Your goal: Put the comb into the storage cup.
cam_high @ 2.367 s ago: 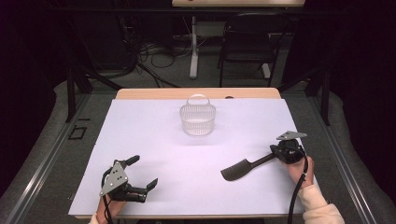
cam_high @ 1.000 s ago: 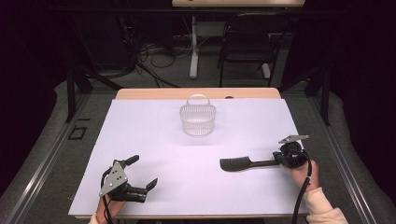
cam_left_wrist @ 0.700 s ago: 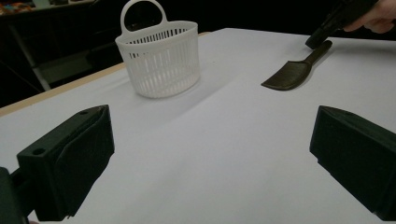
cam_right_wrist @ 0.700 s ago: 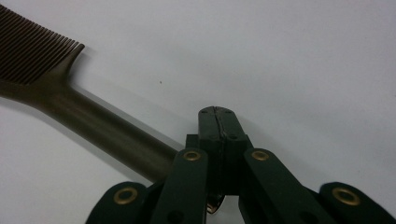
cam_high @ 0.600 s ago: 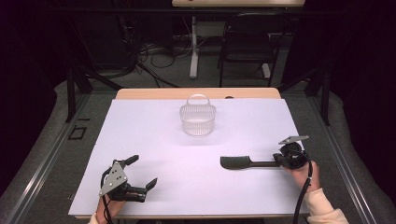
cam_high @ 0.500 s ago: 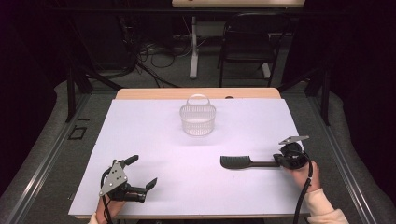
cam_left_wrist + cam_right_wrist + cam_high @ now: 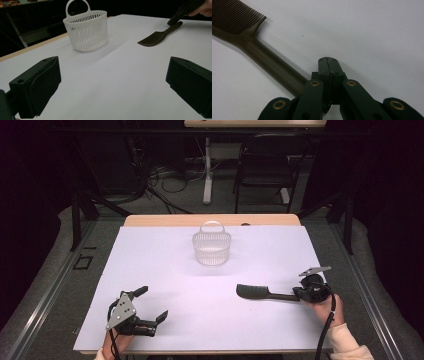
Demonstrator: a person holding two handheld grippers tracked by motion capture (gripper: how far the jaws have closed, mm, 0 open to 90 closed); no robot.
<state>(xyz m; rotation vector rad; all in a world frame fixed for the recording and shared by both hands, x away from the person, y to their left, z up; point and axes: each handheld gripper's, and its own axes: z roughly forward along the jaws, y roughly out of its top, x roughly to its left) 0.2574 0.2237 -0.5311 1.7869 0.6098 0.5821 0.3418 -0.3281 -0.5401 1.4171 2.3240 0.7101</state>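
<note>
Jaws pressed together, the right gripper rests beside the fine-toothed dark comb.

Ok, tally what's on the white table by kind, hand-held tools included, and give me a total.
Baskets: 1, white basket
Combs: 1, dark comb
Tools: 2, left tool, right tool
Total: 4

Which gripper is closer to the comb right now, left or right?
Right. The right gripper is at the end of the comb's handle, jaws shut, the handle beside them. The left gripper sits open near the table's front left, well apart from it.
</note>
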